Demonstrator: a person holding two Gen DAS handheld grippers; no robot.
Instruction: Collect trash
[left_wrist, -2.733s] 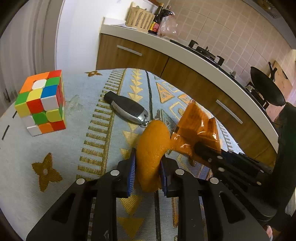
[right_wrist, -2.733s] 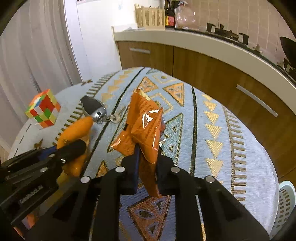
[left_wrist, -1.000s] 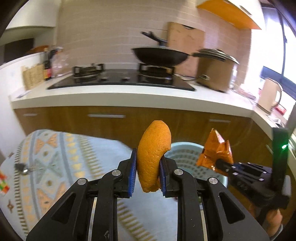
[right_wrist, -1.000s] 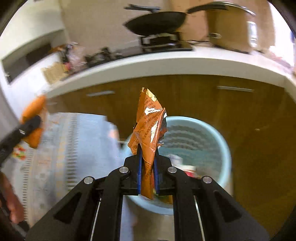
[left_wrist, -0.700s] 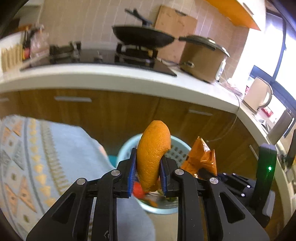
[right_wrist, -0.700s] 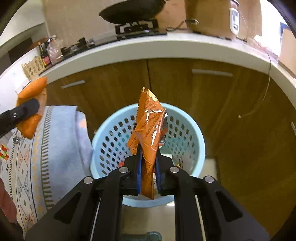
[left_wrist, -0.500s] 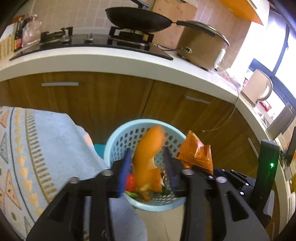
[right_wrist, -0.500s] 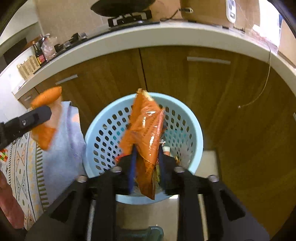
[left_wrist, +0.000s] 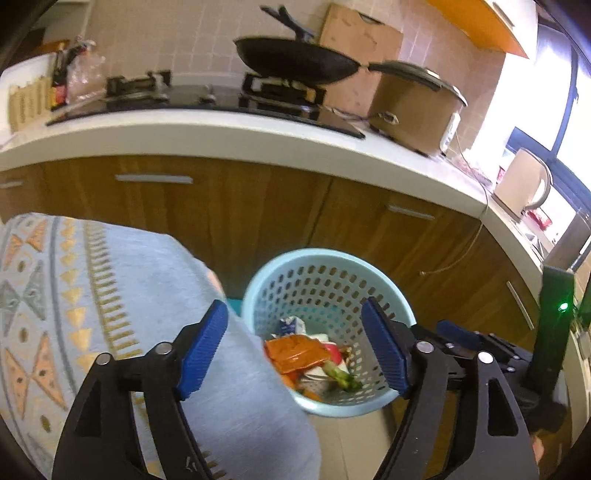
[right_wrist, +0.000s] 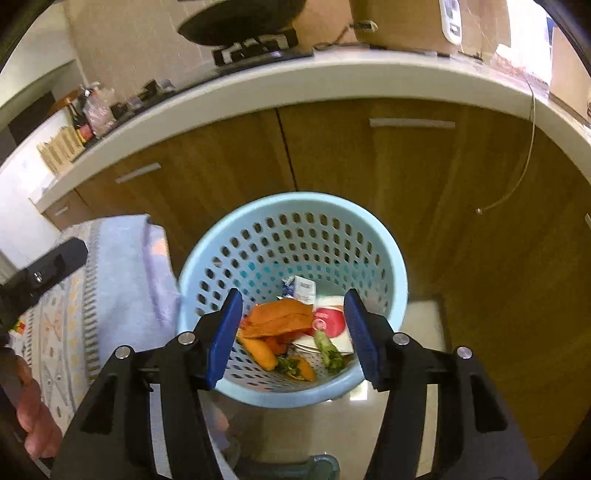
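Observation:
A light blue perforated trash basket (left_wrist: 328, 258) (right_wrist: 295, 205) stands on the floor by the table. An orange snack wrapper (left_wrist: 295, 354) (right_wrist: 280, 317) lies inside it on other trash. An orange peel (right_wrist: 258, 350) lies beside the wrapper. My left gripper (left_wrist: 295, 350) is open and empty above the basket's left rim. My right gripper (right_wrist: 293, 332) is open and empty over the basket; it also shows at the right of the left wrist view (left_wrist: 480, 347).
The table with a patterned blue cloth (left_wrist: 92, 295) (right_wrist: 92, 295) lies left of the basket. Wooden cabinets (left_wrist: 258, 206) (right_wrist: 406, 166) under a white counter stand behind it. A wok (left_wrist: 295, 62) and a cooker (left_wrist: 413, 99) sit on the counter.
Both grippers swung from the table to above the basket and opened. The orange peel and the snack wrapper dropped into the basket.

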